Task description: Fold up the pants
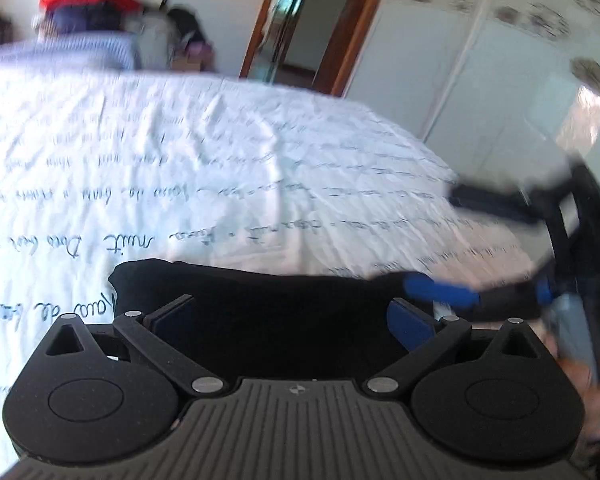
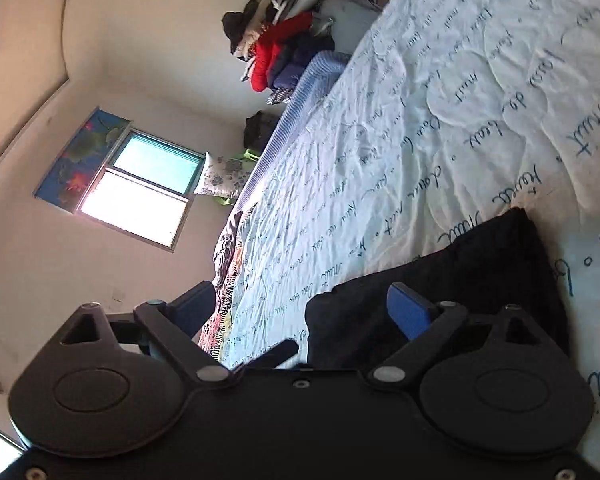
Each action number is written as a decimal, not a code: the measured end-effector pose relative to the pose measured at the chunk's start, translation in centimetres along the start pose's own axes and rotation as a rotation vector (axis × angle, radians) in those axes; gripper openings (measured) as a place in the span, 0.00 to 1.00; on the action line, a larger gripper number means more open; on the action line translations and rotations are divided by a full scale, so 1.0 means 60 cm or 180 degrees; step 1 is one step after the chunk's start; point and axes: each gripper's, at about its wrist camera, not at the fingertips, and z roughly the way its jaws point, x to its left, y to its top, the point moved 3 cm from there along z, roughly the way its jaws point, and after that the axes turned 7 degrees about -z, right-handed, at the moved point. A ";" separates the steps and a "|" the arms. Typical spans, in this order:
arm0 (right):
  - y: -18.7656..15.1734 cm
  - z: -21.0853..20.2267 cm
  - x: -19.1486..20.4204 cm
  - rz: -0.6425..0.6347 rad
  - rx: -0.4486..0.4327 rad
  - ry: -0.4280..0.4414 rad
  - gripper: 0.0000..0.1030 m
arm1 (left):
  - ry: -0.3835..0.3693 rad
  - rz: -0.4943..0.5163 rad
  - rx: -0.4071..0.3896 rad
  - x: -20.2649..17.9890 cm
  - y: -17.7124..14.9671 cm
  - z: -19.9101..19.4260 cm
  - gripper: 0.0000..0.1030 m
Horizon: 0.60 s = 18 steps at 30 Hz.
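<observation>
The black pants lie folded in a compact bundle on the white bedspread with handwriting print, right in front of my left gripper. Its blue pads stand wide apart on either side of the bundle, not clamping it. My right gripper shows blurred at the right in this view. In the right wrist view the pants lie on the bedspread, and my right gripper is open, its right pad over the pants' edge, holding nothing.
A pile of clothes with a red jacket sits beyond the bed's far end. A window and a pillow are by the wall. A wooden door frame and white wardrobe stand behind the bed.
</observation>
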 end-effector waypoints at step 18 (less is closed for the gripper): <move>-0.039 -0.020 -0.072 0.0271 -0.0123 0.0015 0.90 | 0.0724 -0.0132 -0.0120 0.086 -0.047 0.010 0.97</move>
